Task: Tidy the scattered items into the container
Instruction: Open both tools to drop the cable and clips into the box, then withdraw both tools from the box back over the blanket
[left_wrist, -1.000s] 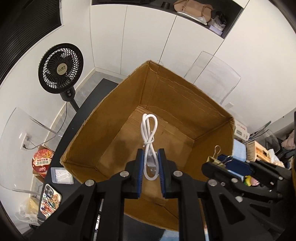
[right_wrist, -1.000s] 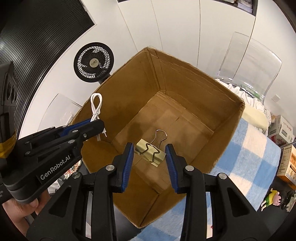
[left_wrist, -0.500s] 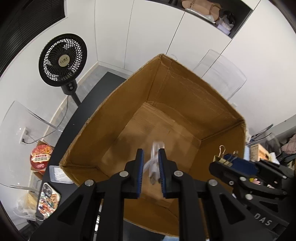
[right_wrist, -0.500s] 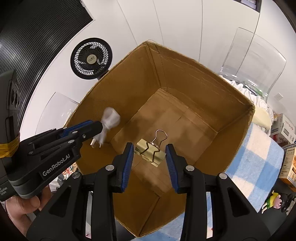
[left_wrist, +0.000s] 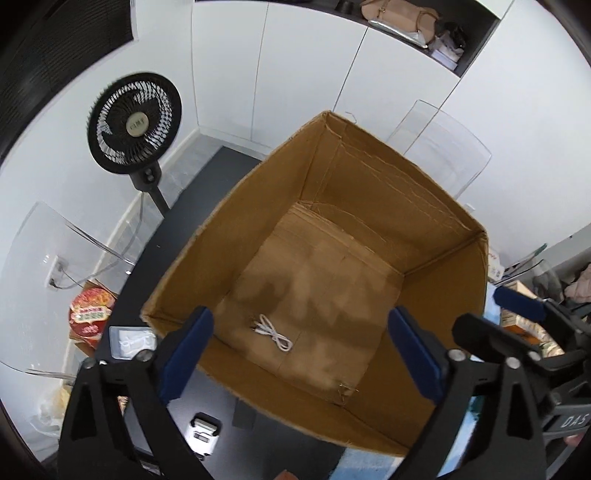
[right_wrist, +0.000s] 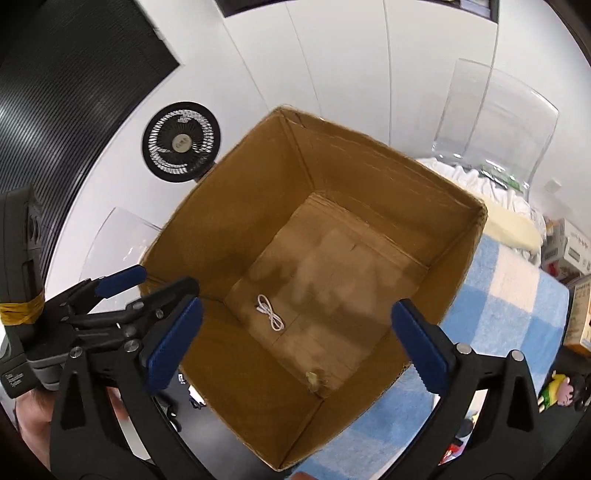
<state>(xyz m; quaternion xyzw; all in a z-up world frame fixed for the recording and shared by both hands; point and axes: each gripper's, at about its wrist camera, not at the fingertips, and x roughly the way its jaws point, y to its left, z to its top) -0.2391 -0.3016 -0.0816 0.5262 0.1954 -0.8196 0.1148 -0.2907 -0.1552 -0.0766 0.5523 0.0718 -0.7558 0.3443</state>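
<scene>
Left wrist view: left tongs (left_wrist: 299, 354) spread wide and empty above the cardboard box (left_wrist: 236, 206); white cable (left_wrist: 273, 332) lies coiled on the box floor at lower centre, binder clip (left_wrist: 345, 387) near the lower-right inner wall. Right wrist view: right tongs (right_wrist: 299, 343) likewise released, nothing held. Judgement: lift both clear vertically, avoiding box walls, before seeking further items.

- Bright, even indoor light; white walls nearly blown out.
- Soft mottled shadows on the cardboard box (left_wrist: 369, 192) floor.
- Strong fisheye bending, dark corners.
- Slight motion blur; binder clip (right_wrist: 314, 378) smeared.
</scene>
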